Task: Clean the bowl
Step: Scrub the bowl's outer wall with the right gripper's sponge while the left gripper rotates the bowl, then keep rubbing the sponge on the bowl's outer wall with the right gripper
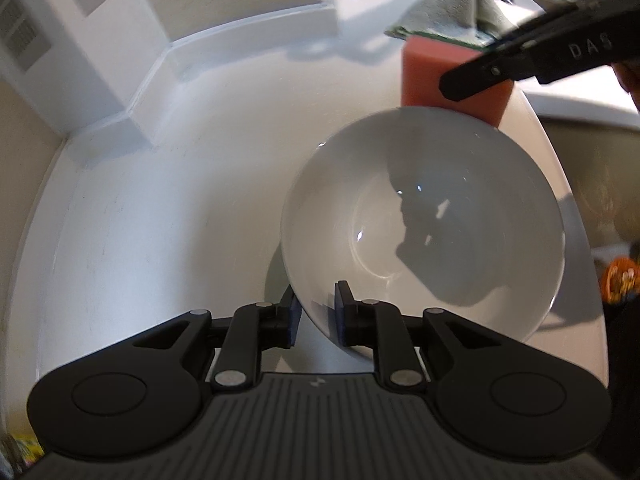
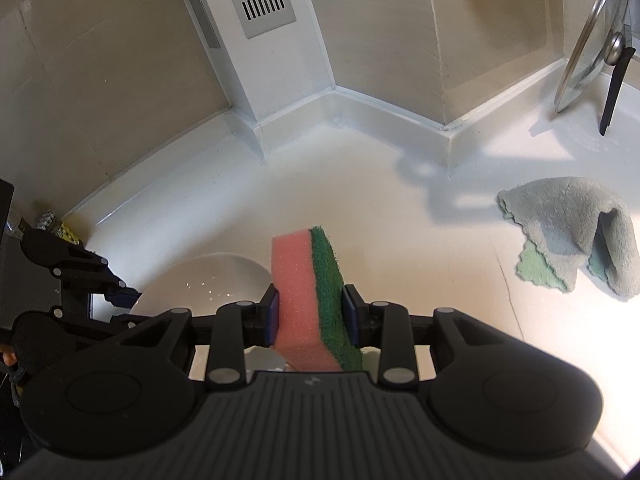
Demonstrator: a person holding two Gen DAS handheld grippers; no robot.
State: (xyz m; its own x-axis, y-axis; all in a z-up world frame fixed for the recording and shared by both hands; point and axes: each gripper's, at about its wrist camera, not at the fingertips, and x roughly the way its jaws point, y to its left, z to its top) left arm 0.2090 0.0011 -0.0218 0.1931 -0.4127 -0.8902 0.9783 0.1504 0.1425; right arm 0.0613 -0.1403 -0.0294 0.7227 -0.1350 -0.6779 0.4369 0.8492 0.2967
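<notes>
One white bowl (image 1: 424,224) is seen in the left wrist view, tilted, with its near rim clamped between the fingers (image 1: 294,314) of the left gripper (image 1: 316,314); one pad lies outside the wall and the other inside. Nothing solid is seen inside the bowl: only a dark shadow and a few bright glints, which may be droplets, though this cannot be settled from the blur. The bowl is held over the white counter (image 1: 160,208), close to the counter's curved edge at 3 o'clock.

One sponge (image 2: 316,300), pink foam with a green scouring layer, is gripped upright by the right gripper (image 2: 311,312), its fingers (image 2: 272,312) pressed against both faces. In the left wrist view the sponge (image 1: 432,80) is seen at 1 o'clock, just beyond the far rim of the bowl, with the right gripper (image 1: 520,64) reaching in from the right. In the right wrist view the bowl (image 2: 204,284) lies at 9 o'clock of the sponge, with the left gripper (image 2: 120,292) on its rim.

One crumpled grey-green cloth (image 2: 572,236) is spread on the counter at 3 o'clock, well apart from the sponge. One glass lid (image 2: 592,36) is propped at 1 o'clock near the wall. A broad bare stretch of counter is left between the sponge and the wall corner at 12 o'clock.
</notes>
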